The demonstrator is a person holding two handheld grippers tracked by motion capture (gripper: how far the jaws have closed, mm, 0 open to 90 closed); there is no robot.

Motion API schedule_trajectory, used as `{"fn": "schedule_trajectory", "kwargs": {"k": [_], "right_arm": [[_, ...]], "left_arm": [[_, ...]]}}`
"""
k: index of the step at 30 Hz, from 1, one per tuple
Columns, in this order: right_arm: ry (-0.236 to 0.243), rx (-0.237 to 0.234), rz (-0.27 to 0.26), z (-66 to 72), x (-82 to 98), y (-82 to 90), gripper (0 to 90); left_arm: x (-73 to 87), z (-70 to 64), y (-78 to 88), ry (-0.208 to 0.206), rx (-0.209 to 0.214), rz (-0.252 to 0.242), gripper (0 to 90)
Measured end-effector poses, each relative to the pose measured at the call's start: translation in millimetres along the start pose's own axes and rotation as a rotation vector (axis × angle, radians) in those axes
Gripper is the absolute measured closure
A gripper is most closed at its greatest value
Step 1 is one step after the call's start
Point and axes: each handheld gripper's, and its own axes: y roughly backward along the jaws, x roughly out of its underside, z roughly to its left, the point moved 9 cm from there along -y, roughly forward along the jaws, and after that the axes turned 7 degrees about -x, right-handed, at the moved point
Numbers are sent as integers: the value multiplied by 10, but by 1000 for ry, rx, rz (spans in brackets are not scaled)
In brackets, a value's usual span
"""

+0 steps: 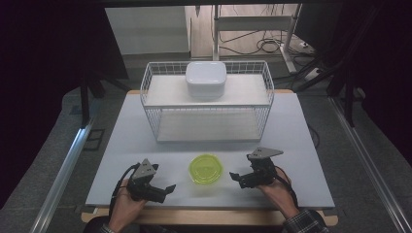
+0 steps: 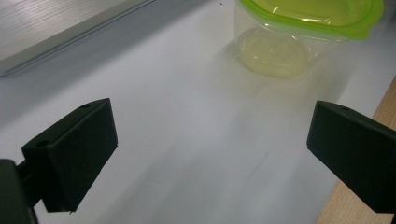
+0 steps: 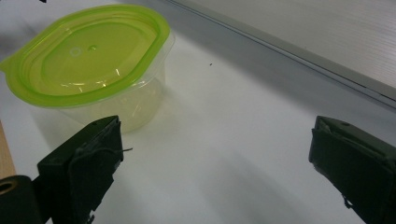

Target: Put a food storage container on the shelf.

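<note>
The tub (image 1: 206, 169) with the green lid (image 3: 88, 53) is sat near the front edge of the table (image 1: 121, 145), right between the two grippers, touched by neither. The left gripper (image 1: 167, 188) is seen with its jaws spread wide and nothing between them, and the right gripper (image 1: 234, 177) is spread wide and empty too. Both are pointed inward at the tub from either side.

What could go wrong from here, as a guess: the tub looks light, clear and empty, so it could easily be shoved sideways if one jaw lands before the other. It could also be slid toward the front edge, which is close by. If only the lid rim gets pinched, the lid could be popped off or the tub tipped. And if the soft wall is squeezed too hard, it could be buckled and squirted out of the grip.

Counted up: one tub with one green lid, one white box (image 1: 206, 77) sat on the top shelf of one wire rack (image 1: 151, 97) at the back, two grippers, one table. The rack's lower shelf is seen bare.
</note>
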Motion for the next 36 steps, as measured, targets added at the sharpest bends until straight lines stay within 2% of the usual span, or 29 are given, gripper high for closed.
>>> {"fn": "schedule_trajectory", "kwargs": {"k": [3, 6, 8, 13, 23, 28, 36], "right_arm": [[0, -14, 16, 17, 5, -19, 41], [-28, -43, 34, 59, 1, -39, 49], [-28, -50, 43, 80, -12, -51, 50], [-35, -63, 44, 108, -60, -65, 41], [-104, -112, 45, 141, -188, -77, 25], [-138, -143, 46, 134, -246, -78, 78], [-187, -224, 54, 131, -324, -141, 182]], "left_arm": [[9, -3, -14, -1, 1, 6, 17], [16, -4, -24, -3, 2, 10, 17], [16, -3, -22, -3, 2, 8, 17], [27, 6, -26, 6, 8, 11, 18], [45, -7, -54, -3, 10, 24, 18], [44, -6, -56, -5, 9, 22, 18], [48, -18, -66, -11, 10, 24, 18]]}}
